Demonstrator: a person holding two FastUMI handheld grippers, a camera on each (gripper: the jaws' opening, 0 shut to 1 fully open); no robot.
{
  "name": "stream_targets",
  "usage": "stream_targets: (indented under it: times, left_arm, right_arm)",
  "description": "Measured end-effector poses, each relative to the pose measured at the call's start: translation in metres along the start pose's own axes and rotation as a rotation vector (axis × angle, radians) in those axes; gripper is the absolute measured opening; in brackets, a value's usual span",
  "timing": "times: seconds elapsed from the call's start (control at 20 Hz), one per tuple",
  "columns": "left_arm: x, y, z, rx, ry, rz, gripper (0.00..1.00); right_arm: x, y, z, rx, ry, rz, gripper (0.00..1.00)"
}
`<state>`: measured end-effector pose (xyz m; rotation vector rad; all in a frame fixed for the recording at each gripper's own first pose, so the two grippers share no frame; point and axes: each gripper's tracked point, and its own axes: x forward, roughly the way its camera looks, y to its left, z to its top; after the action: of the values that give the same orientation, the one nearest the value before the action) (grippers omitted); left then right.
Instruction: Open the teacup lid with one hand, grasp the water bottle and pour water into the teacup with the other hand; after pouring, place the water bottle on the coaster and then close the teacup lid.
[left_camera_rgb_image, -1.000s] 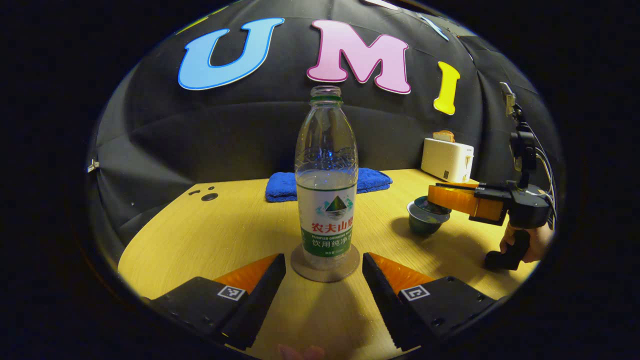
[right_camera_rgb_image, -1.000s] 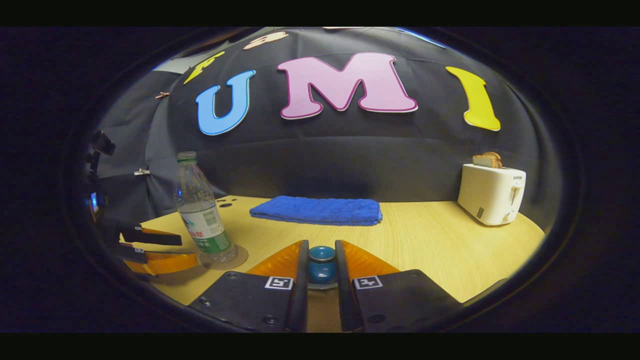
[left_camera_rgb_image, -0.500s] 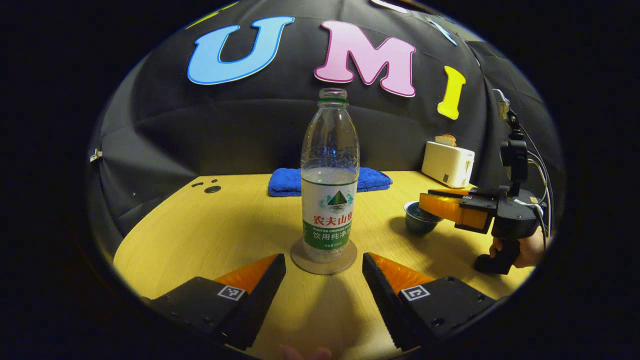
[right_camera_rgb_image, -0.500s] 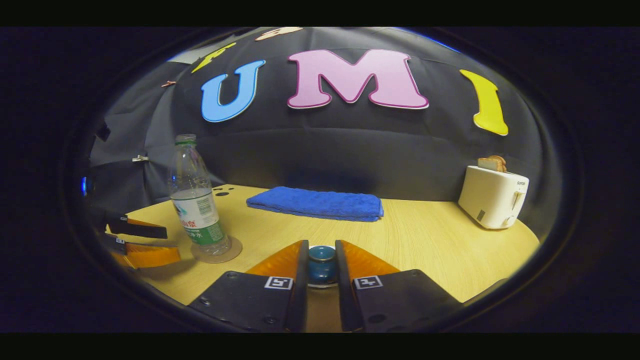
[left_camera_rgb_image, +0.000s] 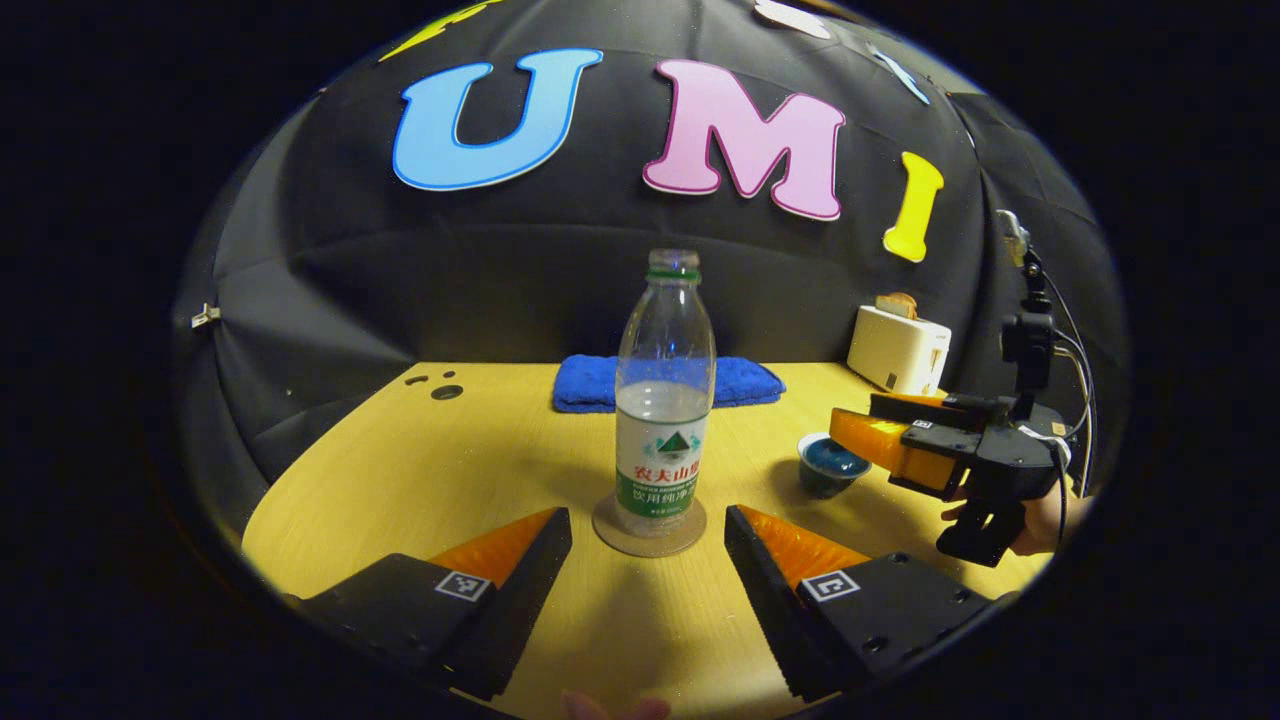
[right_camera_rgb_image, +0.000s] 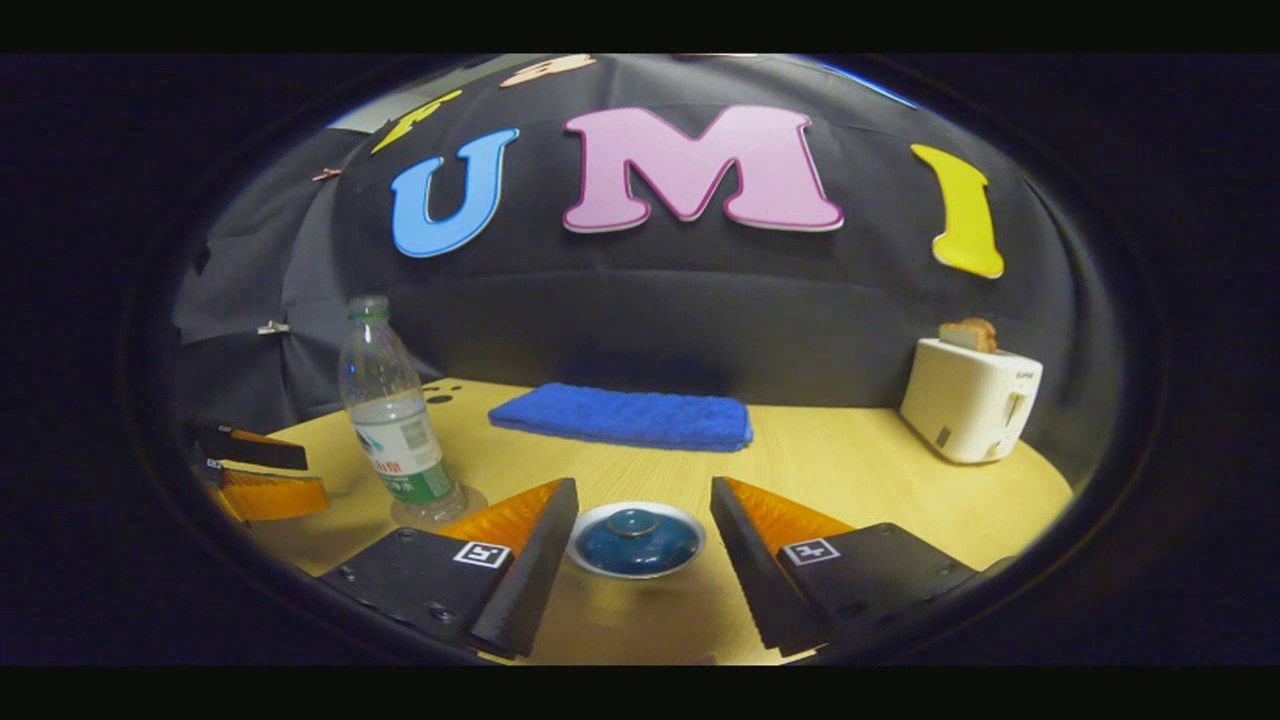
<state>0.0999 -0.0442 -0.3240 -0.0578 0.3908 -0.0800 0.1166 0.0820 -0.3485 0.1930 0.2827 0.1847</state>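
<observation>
A clear, uncapped water bottle (left_camera_rgb_image: 665, 400), partly full, stands upright on a round coaster (left_camera_rgb_image: 648, 528) on the wooden table. My left gripper (left_camera_rgb_image: 648, 518) is open just in front of it, one finger on each side, apart from the bottle. The dark teacup (left_camera_rgb_image: 828, 468) wears its blue lid (right_camera_rgb_image: 637, 540), which sits flat. My right gripper (right_camera_rgb_image: 642, 495) is open, with the lid's knob low between its fingers and nothing touching them. In the left gripper view the right gripper (left_camera_rgb_image: 852, 418) hangs just right of the cup. The bottle (right_camera_rgb_image: 395, 420) and left gripper (right_camera_rgb_image: 315, 475) lie at the left.
A folded blue towel (left_camera_rgb_image: 668, 382) lies at the table's back edge. A white toaster (right_camera_rgb_image: 970, 400) with bread in it stands at the back right. A hand (left_camera_rgb_image: 1040, 520) holds the right gripper's handle. Bare table (left_camera_rgb_image: 420, 460) stretches left of the bottle.
My right gripper has opened off the lid's knob and drawn back a little; the lid rests on the cup. My left gripper has pulled back from the bottle, still open.
</observation>
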Motion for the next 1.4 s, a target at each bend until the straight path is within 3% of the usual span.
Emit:
stream_targets:
  times: [0.25,0.45,0.6,0.9,1.4]
  left_arm:
    - [-0.036,0.002,0.063,-0.008,-0.057,0.055,0.97]
    - [-0.065,-0.005,0.120,-0.059,-0.099,0.077,0.95]
    - [-0.090,-0.012,0.161,-0.041,-0.144,0.094,0.96]
    - [-0.116,-0.027,0.214,-0.032,-0.207,0.093,0.95]
    - [-0.143,-0.043,0.226,0.028,-0.239,0.141,0.95]
  right_arm:
    - [-0.052,0.004,0.088,-0.026,-0.057,-0.032,0.95]
    - [-0.090,-0.001,0.164,-0.015,-0.114,-0.043,0.98]
    - [-0.117,-0.013,0.207,-0.041,-0.128,-0.073,0.98]
    - [-0.167,-0.036,0.258,-0.040,-0.163,-0.099,0.98]
    - [-0.219,-0.059,0.274,-0.061,-0.189,-0.099,0.98]
